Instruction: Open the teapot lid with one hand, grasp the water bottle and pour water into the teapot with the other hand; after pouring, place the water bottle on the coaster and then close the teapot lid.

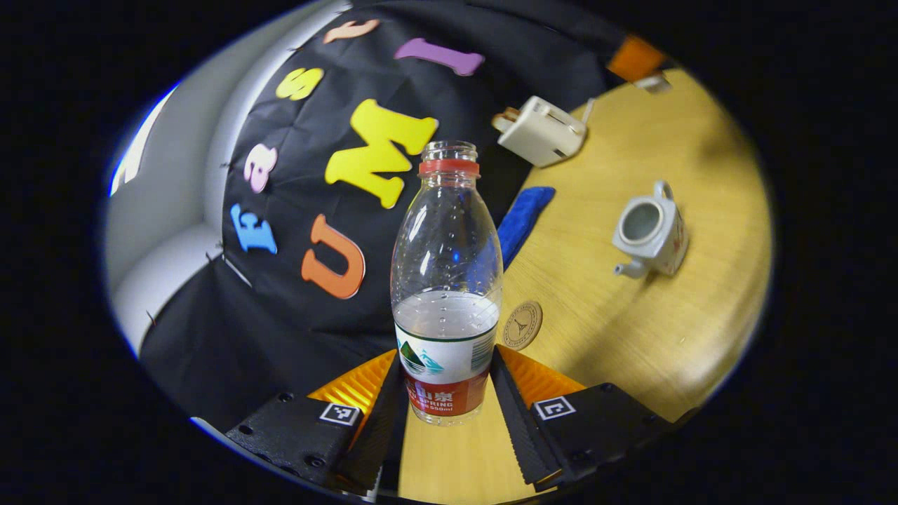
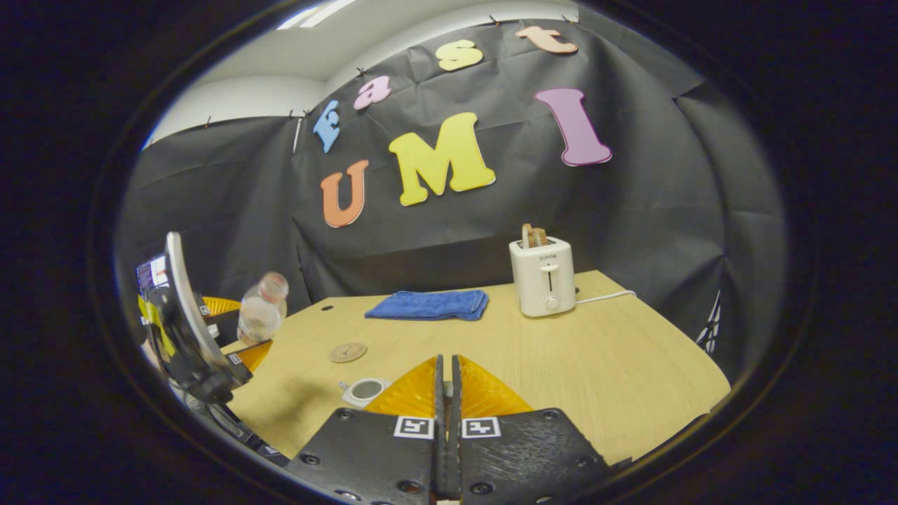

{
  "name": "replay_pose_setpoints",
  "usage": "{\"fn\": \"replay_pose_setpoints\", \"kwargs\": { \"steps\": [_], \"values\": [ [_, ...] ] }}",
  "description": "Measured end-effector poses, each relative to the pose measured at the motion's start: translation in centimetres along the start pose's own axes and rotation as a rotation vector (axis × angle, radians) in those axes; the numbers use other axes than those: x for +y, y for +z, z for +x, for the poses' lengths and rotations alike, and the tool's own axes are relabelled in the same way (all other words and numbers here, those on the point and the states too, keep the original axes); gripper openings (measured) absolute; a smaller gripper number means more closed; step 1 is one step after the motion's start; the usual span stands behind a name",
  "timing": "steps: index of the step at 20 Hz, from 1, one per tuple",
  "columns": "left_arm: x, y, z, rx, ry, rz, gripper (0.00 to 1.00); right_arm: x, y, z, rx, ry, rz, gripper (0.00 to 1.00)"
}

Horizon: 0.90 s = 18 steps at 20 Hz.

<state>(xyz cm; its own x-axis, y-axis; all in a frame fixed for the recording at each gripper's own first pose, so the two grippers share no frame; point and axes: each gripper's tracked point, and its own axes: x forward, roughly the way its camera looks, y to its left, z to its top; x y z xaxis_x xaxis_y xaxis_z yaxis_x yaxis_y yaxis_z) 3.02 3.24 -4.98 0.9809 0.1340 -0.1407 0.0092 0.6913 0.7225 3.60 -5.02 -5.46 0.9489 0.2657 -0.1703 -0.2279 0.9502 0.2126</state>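
Gripped low between the left gripper [image 1: 447, 410] fingers, the uncapped water bottle [image 1: 446, 280] stands ready to pour; the right gripper [image 2: 447, 393], fingers pressed together, hovers above the lidless teapot [image 1: 651, 231].

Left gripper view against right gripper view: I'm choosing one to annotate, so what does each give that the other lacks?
Left gripper view: the water bottle close up between the left gripper's fingers, cap off and part full, plus the teapot's open mouth, spout and handle. Right gripper view: the right gripper with its fingers together, the bottle seen from outside, tilted, and the toaster front-on. Shared: table, coaster, blue towel, toaster, teapot, bottle.
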Motion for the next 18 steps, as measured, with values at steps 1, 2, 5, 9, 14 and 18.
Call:
{"fn": "replay_pose_setpoints", "kwargs": {
  "steps": [1, 2, 5, 9, 14, 18],
  "values": [
    [0.6, 0.7, 0.2, -0.009, -0.005, -0.129, 0.75, 0.1, 0.1, -0.1, -0.005, 0.001, -0.001, 0.00],
    [0.7, 1.1, 0.5, -0.014, -0.016, -0.253, 0.75, 0.3, 0.1, -0.1, -0.007, 0.004, -0.006, 0.00],
    [0.4, 2.3, 1.7, -0.040, -0.052, -0.530, 0.75, 1.0, 0.2, -0.2, -0.017, 0.010, -0.025, 0.00],
    [0.1, 2.8, 3.1, -0.078, -0.084, -0.680, 0.75, 1.6, -0.1, -0.1, -0.023, 0.014, -0.044, 0.00],
    [0.8, 3.3, 6.4, -0.124, -0.096, -0.806, 0.75, 2.0, -1.4, 0.4, -0.002, 0.009, -0.053, 0.00],
    [1.0, 3.2, 10.7, -0.110, -0.105, -0.803, 0.76, 1.4, -2.1, 0.8, 0.025, -0.015, -0.069, 0.00]
  ]
}}
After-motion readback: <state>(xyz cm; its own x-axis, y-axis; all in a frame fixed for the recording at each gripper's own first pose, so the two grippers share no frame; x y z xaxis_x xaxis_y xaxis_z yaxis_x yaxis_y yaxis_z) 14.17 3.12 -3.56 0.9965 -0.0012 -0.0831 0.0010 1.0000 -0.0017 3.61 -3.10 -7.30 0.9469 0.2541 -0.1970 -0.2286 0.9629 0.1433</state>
